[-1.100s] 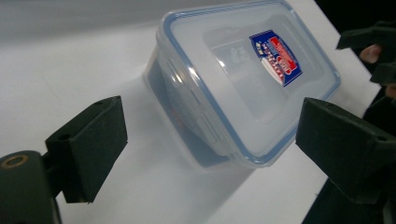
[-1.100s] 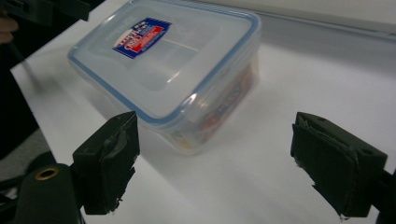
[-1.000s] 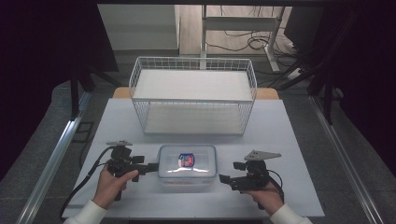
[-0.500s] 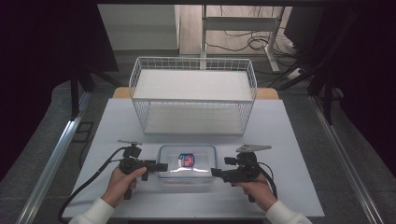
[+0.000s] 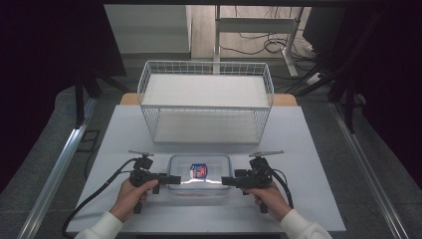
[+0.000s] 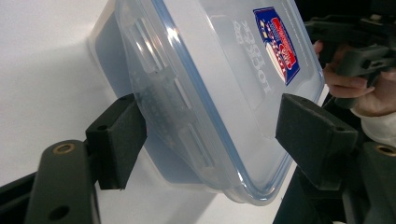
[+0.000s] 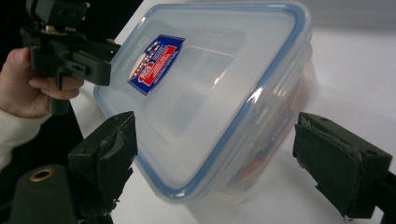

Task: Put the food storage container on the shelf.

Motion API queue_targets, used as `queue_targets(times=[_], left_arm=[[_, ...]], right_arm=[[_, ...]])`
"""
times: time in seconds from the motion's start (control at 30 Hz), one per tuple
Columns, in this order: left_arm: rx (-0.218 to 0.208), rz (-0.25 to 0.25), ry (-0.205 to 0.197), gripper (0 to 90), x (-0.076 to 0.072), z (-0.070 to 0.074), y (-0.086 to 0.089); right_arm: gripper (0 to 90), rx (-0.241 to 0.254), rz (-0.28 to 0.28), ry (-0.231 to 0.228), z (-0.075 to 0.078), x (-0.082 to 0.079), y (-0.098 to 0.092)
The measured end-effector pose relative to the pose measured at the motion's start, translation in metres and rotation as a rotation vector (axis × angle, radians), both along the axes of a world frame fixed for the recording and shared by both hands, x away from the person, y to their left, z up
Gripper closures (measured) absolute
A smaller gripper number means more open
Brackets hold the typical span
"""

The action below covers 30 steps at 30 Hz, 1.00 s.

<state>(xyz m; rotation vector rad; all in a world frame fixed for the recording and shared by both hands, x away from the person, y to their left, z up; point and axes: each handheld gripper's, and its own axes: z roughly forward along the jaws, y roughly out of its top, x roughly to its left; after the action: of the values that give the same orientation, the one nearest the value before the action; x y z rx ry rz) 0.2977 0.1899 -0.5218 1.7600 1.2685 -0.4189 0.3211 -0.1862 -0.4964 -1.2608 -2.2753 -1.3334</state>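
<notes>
Two handheld grippers bracket a lidded plastic container (image 5: 199,173) at the near edge of a white table (image 5: 318,164).

The left gripper (image 5: 169,179) at its 9 o'clock and the right gripper (image 5: 226,181) at its 3 o'clock both have jaws spread wide around its short ends, pinching nothing. The risk is a slip: the lid (image 6: 243,70) is smooth and glossy, so uneven closing could skew or tip the box, or pop a side latch (image 6: 154,93). A white wire basket (image 5: 206,102) stands at 12 o'clock, well apart; nothing lies between.
</notes>
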Motion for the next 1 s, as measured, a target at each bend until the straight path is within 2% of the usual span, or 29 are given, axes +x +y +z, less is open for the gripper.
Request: queue_targets(times=[0.03, 0.07, 0.1, 0.13, 0.3, 0.43, 0.6, 0.73, 1.0], left_arm=[[-0.01, 0.002, 0.004, 26.1, 0.0, -0.001, 0.001], [-0.026, 0.007, 0.01, 29.2, 0.001, -0.002, 0.004], [-0.034, 0.005, 0.014, 29.2, 0.001, -0.003, 0.005], [-0.048, 0.009, 0.02, 31.7, 0.002, -0.004, 0.007], [-0.058, 0.003, 0.023, 32.8, 0.002, -0.005, 0.01], [-0.057, -0.001, 0.024, 32.8, 0.002, -0.005, 0.01], [-0.063, 0.004, 0.018, 33.6, 0.001, -0.005, 0.01], [-0.065, 0.005, 0.002, 35.0, 0.001, -0.004, 0.01], [-0.067, 0.002, -0.023, 38.7, -0.003, -0.001, 0.012]], right_arm=[[14.7, 0.01, -0.004, 0.023, -0.002, 0.002, 0.001], [16.1, 0.036, -0.011, 0.07, -0.005, 0.006, 0.002], [16.1, 0.036, -0.011, 0.07, -0.005, 0.006, 0.002], [17.9, 0.044, -0.012, 0.102, -0.007, 0.008, 0.003], [22.4, 0.051, -0.012, 0.136, -0.012, 0.01, 0.006], [30.6, 0.043, -0.028, 0.134, -0.013, 0.013, 0.004], [38.1, 0.085, -0.041, 0.189, -0.014, 0.016, -0.002], [41.3, 0.109, -0.05, 0.202, -0.014, 0.016, -0.006], [45.8, 0.132, -0.059, 0.172, -0.014, 0.009, -0.01]])
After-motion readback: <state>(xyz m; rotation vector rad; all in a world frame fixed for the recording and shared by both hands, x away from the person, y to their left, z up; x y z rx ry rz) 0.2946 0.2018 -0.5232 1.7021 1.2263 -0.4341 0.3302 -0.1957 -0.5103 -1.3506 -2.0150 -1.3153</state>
